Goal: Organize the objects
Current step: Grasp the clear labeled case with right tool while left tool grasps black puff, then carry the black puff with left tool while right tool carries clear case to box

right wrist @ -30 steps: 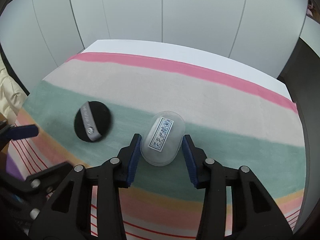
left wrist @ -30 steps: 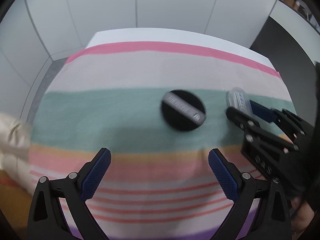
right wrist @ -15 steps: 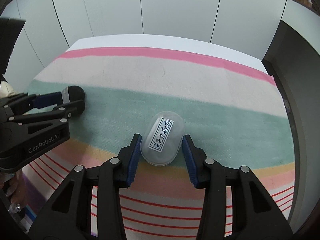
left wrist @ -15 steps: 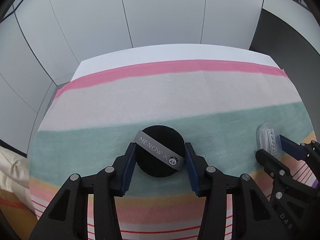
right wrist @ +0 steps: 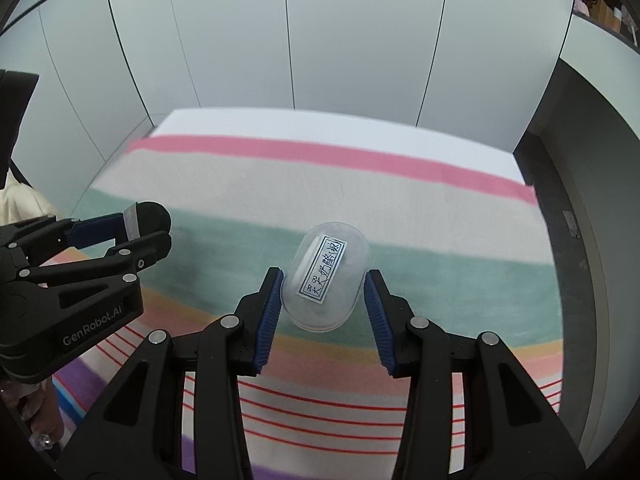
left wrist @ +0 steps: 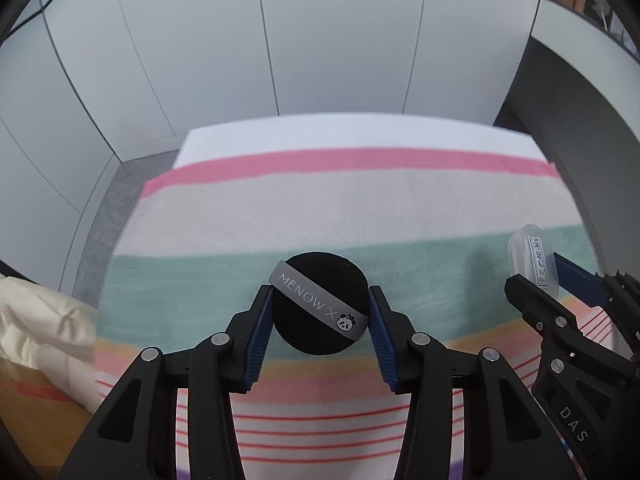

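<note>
My left gripper (left wrist: 320, 304) is shut on a round black powder puff (left wrist: 318, 292) with a grey "MENOW X" band, held above the striped cloth (left wrist: 340, 208). My right gripper (right wrist: 324, 284) is shut on a clear oval plastic case (right wrist: 325, 276) with a white handwritten label, also held above the cloth. The right gripper with the case (left wrist: 532, 258) shows at the right edge of the left wrist view. The left gripper with the puff (right wrist: 150, 216) shows at the left of the right wrist view.
The table carries a cloth with pink, beige, teal, orange and red stripes; its white far edge (right wrist: 320, 120) stands near grey wall panels. A cream padded sleeve (left wrist: 44, 320) is at the left. A dark counter (right wrist: 592, 160) runs along the right.
My left gripper closed on the black puff and lifted it off the cloth. My right gripper kept its hold on the clear case and rose with it.
</note>
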`<state>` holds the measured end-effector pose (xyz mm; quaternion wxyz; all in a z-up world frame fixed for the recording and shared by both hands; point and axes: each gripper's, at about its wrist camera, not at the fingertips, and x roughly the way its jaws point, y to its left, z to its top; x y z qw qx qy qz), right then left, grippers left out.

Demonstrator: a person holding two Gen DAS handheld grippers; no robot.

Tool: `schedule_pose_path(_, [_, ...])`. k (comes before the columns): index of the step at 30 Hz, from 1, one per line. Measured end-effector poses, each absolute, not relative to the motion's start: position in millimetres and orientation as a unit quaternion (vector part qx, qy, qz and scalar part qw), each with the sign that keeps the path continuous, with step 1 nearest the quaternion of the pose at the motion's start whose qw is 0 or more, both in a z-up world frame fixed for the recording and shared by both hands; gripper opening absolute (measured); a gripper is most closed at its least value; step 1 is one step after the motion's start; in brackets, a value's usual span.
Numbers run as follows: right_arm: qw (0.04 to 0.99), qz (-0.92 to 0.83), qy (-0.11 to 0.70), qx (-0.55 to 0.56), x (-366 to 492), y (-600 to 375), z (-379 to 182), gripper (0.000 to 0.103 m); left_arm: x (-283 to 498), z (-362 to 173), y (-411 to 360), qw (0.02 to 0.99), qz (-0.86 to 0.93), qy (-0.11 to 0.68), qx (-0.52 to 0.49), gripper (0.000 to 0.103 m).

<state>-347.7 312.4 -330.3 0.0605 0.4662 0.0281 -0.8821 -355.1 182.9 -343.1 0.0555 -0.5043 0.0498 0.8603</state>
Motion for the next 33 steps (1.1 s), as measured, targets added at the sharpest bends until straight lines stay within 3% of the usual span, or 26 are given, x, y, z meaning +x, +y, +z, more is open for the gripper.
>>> schedule_pose_path(21, [0.066,-0.918,0.043,0.389,-296,275,-154,0.044,-298,-170,134,0.018,0.898,0.025,-0.440,0.047])
schedule_pose_path(33, [0.060,-0.912,0.040,0.403,-259,268,-135,0.044,-250,-140,116,0.001,0.899,0.019,-0.438,0.047])
